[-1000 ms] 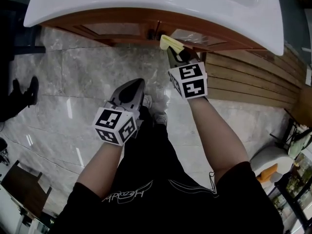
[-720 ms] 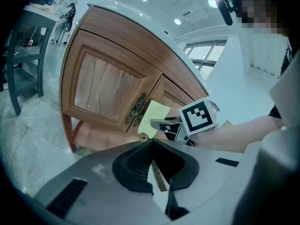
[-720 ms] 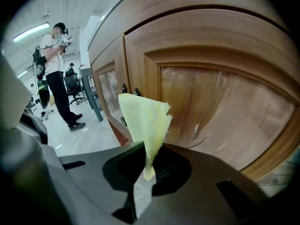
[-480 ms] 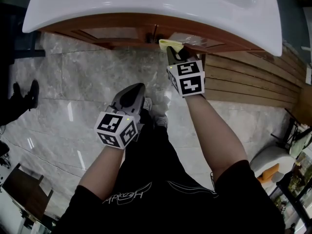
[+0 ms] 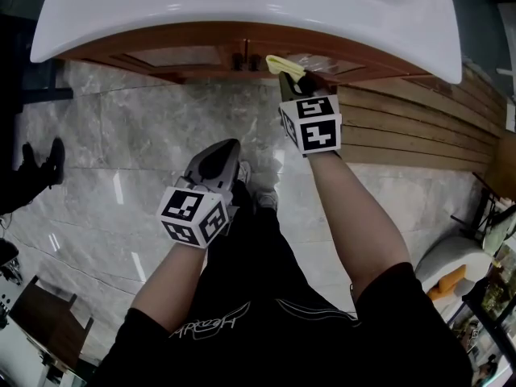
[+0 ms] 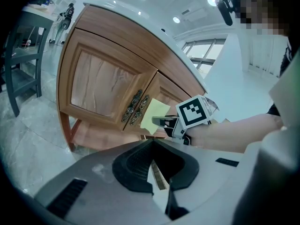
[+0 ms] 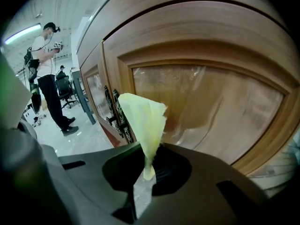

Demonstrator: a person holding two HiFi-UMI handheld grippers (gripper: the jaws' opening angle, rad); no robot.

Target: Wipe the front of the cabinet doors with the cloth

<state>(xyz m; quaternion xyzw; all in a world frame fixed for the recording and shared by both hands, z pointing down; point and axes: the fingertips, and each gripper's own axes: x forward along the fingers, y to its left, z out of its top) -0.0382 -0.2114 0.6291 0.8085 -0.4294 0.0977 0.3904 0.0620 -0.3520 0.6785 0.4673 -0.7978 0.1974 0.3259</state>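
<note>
Right gripper: the right gripper [image 5: 290, 79] reaches to the top centre of the head view, its jaws pinched tight on one corner of the cloth.
Cloth: the cloth [image 7: 143, 121] is pale yellow, thin and soft. It stands up from the jaws in a crumpled cone, close against the cabinet doors beside the handles. Whether it presses the wood, I cannot tell.
Left gripper: the left gripper [image 5: 219, 147] hangs in the middle of the head view, over the floor, jaws closed together with nothing in them.
Cabinet doors: the cabinet doors [image 6: 101, 86] are warm brown wood, glossy, each a raised frame round a sunken panel.
Handles: the handles [image 6: 136, 108] are dark, ornate metal, set on either side of the seam where the doors meet.
Basin: the basin [image 5: 242, 6] is smooth, white and rounded, overhanging the doors.
Floor: the floor [image 5: 145, 127] is polished grey marble.
Risk, snagging: the fretted handles could catch the loose cloth and tug it out, since only a corner is held.
Risk, scratching: little cloth covers the hard jaw tips, so pushing in too far could bring them against the varnish.
Risk, missed spots: a bunched cloth may skip the sunken panel corners.
</note>
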